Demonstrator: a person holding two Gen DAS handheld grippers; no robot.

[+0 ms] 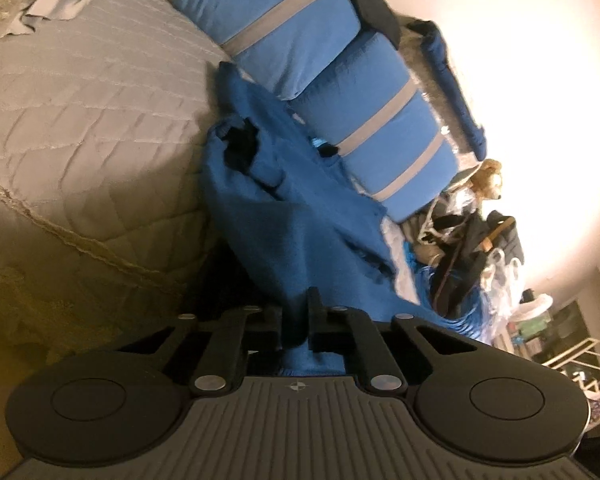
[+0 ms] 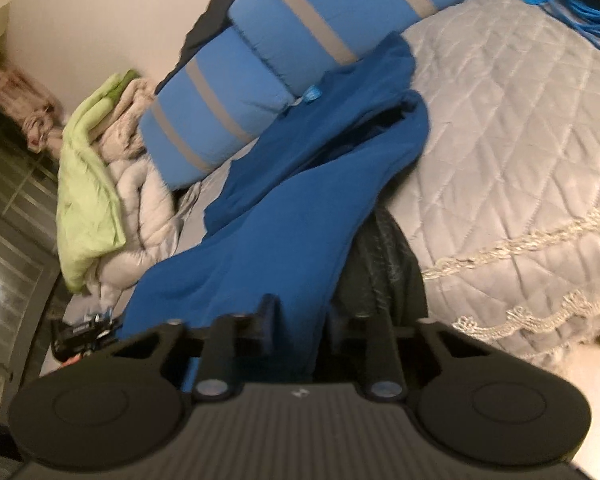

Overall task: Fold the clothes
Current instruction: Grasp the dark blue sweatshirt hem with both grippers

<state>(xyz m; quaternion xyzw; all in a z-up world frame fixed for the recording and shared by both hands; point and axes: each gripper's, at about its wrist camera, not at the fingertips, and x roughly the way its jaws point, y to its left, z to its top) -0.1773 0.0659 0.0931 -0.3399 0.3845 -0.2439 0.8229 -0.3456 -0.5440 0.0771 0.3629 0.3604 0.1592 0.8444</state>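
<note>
I have the blue garment [image 1: 284, 208] pinched in both the left gripper [image 1: 296, 320] and right gripper [image 2: 296, 320]; it trails across the bed [image 1: 92, 120] toward the pillows [image 2: 228, 92]. Thin pinches could slip if I lift, dropping it bunched.

No readable text or numbers in either view, only a small round cross-mark emblem on the left gripper's ribbed housing [image 1: 296, 387].

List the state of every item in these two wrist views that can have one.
left gripper: shut on blue garment
right gripper: shut on blue garment
blue garment: unfolded, rumpled, draped across the bed
quilted bedspread: spread flat
striped blue pillows: lying side by side
green and white bedding: heaped
</note>
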